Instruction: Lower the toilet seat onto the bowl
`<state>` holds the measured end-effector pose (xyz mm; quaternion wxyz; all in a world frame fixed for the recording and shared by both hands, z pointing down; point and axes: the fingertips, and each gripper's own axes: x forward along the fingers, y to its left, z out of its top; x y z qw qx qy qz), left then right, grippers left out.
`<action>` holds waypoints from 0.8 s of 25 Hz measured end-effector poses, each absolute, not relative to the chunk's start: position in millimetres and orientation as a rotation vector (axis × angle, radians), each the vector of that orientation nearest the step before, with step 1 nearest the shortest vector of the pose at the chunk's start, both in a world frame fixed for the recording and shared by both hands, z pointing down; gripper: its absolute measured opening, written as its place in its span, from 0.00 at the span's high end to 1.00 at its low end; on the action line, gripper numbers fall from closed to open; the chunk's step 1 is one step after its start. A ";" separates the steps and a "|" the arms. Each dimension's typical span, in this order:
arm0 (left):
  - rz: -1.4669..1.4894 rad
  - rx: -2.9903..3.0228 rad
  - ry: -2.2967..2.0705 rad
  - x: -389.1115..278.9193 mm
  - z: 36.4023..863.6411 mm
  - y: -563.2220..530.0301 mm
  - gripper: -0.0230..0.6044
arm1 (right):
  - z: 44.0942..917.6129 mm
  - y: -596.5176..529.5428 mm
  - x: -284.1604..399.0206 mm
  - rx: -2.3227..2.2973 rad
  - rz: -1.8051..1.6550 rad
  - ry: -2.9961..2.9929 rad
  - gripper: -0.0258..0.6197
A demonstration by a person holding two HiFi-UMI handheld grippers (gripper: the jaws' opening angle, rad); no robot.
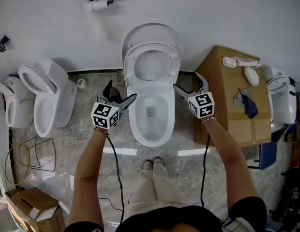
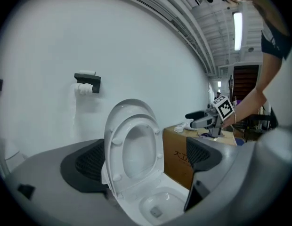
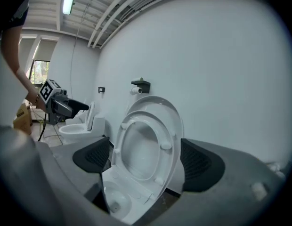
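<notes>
Fingers [image 2: 89, 161] of left gripper [image 1: 122, 91] and right gripper [image 1: 186, 80] spread wide, empty, toilet seat [image 1: 131, 65] upright, bowl [image 1: 135, 125] uncovered

The left gripper [image 1: 122, 93] and right gripper [image 1: 188, 84] flank the toilet bowl [image 1: 135, 125], each with its jaws spread. The toilet seat [image 1: 131, 64] stands raised against its lid, between and just beyond the fingertips, untouched. A cardboard box [image 1: 227, 110] sits just outside the right fingers.
</notes>
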<state>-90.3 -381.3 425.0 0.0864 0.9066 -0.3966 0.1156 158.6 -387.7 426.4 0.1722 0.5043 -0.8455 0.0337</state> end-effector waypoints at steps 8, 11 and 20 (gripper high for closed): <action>0.310 2.665 -1.178 -89.1 433.1 -440.8 0.10 | 432.4 -436.9 160.2 1.343 0.000 -2.360 0.28; 0.306 2.654 -1.176 -86.8 439.4 -455.2 0.10 | 440.0 -449.9 165.5 1.340 0.012 -2.348 0.29; 0.330 2.618 -1.112 -69.2 464.6 -498.7 0.10 | 457.7 -490.6 158.0 1.282 -0.019 -2.336 0.38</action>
